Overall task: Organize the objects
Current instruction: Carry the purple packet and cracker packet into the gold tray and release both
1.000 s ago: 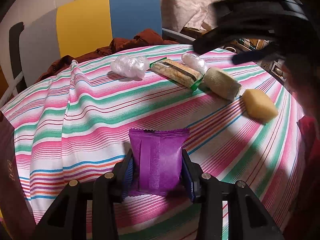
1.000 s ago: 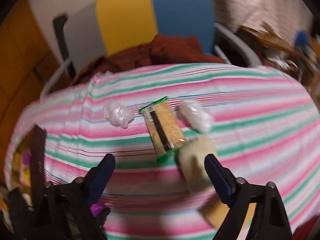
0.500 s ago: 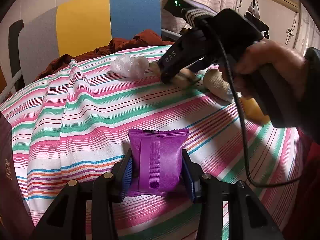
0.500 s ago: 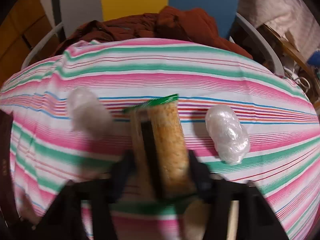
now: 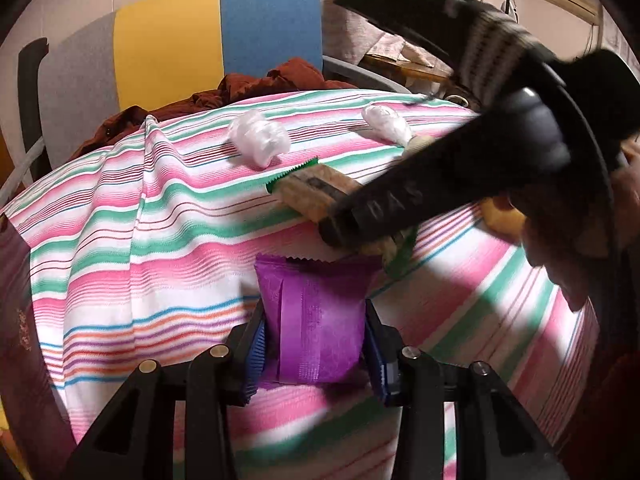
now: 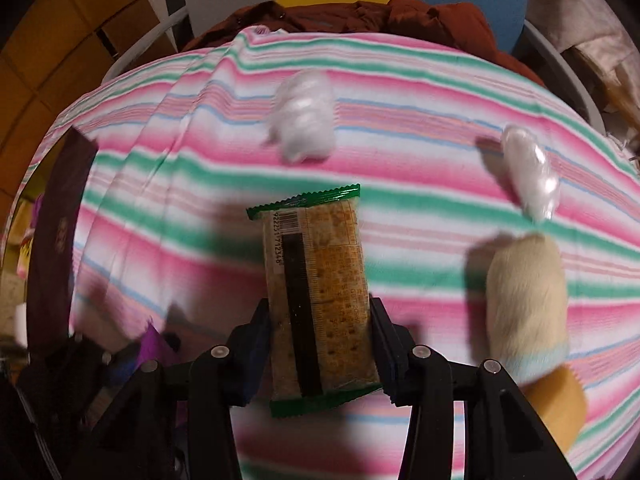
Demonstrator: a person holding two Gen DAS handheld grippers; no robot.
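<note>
- Purple packet (image 5: 316,320) is seen at the bottom centre of the left wrist view, clamped upright between the blue pads of the left gripper (image 5: 314,354), just above the striped cloth (image 5: 160,232) that covers the table.
- Cracker pack (image 6: 320,300), with green crimped ends and a barcode, is held lengthwise at the lower centre of the right wrist view, the right gripper (image 6: 320,344) being closed on its lower half.
- In the left wrist view the right gripper is shown as a blurred black body entering from the right edge, with the cracker pack at its tip just beyond the purple packet; a hand (image 5: 568,256) is seen behind it at the right.
- At the right of the right wrist view a beige roll (image 6: 528,300) lies on the cloth, and a yellow object (image 6: 560,404), partly hidden, is seen below it.
- Farther up, two white plastic-wrapped bundles lie well apart: one (image 6: 304,116) at upper centre, the other (image 6: 532,172) at upper right.
- Beyond the table a rust-brown garment (image 6: 380,16) is heaped against a chair back (image 5: 180,44) of grey, yellow and blue panels.
</note>
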